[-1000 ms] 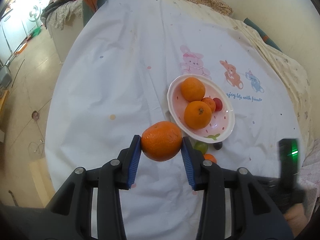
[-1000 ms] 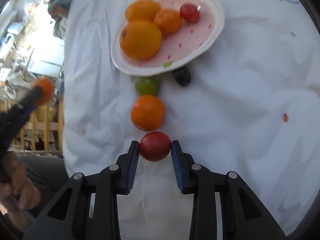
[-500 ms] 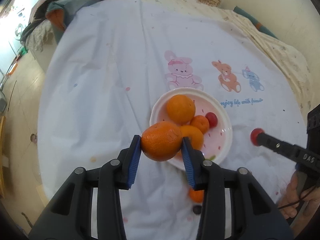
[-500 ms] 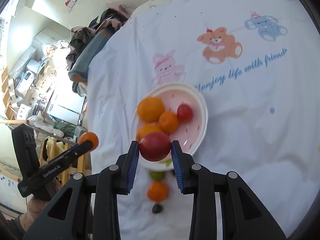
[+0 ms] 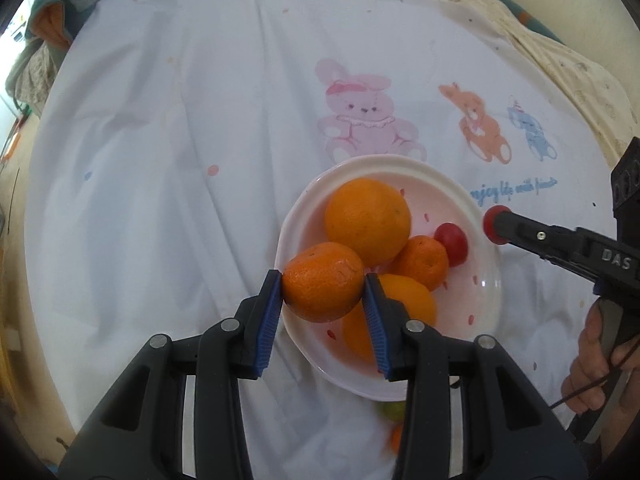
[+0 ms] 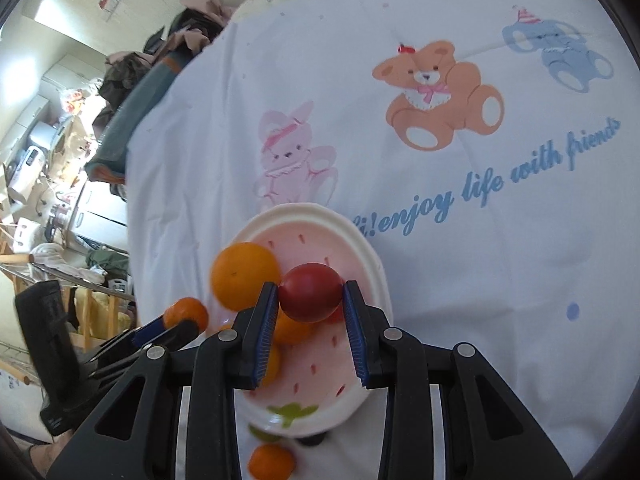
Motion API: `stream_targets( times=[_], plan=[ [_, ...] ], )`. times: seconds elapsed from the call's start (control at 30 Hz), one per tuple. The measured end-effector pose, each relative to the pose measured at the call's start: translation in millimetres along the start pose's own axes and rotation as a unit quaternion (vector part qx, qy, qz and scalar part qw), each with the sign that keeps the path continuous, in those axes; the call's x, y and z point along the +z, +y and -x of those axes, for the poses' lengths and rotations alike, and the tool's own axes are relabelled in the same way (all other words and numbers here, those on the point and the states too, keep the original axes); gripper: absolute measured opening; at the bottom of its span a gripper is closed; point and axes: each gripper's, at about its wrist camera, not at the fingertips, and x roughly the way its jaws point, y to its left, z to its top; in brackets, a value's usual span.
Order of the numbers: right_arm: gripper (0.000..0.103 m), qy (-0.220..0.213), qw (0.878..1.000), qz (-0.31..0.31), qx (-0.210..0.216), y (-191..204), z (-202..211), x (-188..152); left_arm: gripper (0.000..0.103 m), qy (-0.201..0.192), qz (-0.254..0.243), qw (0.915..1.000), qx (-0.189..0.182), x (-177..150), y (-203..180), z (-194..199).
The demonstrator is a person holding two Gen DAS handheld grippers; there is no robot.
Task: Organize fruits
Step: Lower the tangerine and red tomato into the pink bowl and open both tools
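Both claws have travelled from beside the plate to above it. The left claw [image 5: 323,292] is clenched on a mandarin [image 5: 323,281], now at the lower-left rim of the plate [image 5: 486,280]; a second ago the plate sat up and to the right of it. The right claw [image 6: 310,304] is clenched on a red tomato-like fruit [image 6: 311,292], which a second ago was low over the cloth and now hangs above the plate's centre. Judgement: both fruits are positioned for release into the plate, the step in hand.

The plate already holds a large orange [image 5: 367,222], two smaller orange fruits and a small red fruit [image 5: 452,243].

View differences: the left wrist view shows the right claw from the side at centre right, with a hand [image 5: 592,364] on its grip. The right wrist view alone clearly shows the loose fruits below the plate: a green fruit [image 6: 264,435], a mandarin on the cloth [image 6: 271,462] and a dark item of uncertain kind. The bed cover [image 6: 500,280] carries the plate.
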Motion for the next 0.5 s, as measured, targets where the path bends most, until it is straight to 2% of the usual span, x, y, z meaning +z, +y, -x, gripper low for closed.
stream_targets(
  times=[0.27,0.5],
  plan=[
    [0.036,0.005,1.000,0.007,0.003,6.3,-10.6,2.6,0.037,0.018,0.007,0.9997,-0.012,3.8,-1.1,-13.0],
    [0.037,0.012,1.000,-0.003,0.003,1.7,-14.5,1.8,0.037,0.015,0.000,0.9998,-0.012,3.3,-2.5,-14.2]
  ],
)
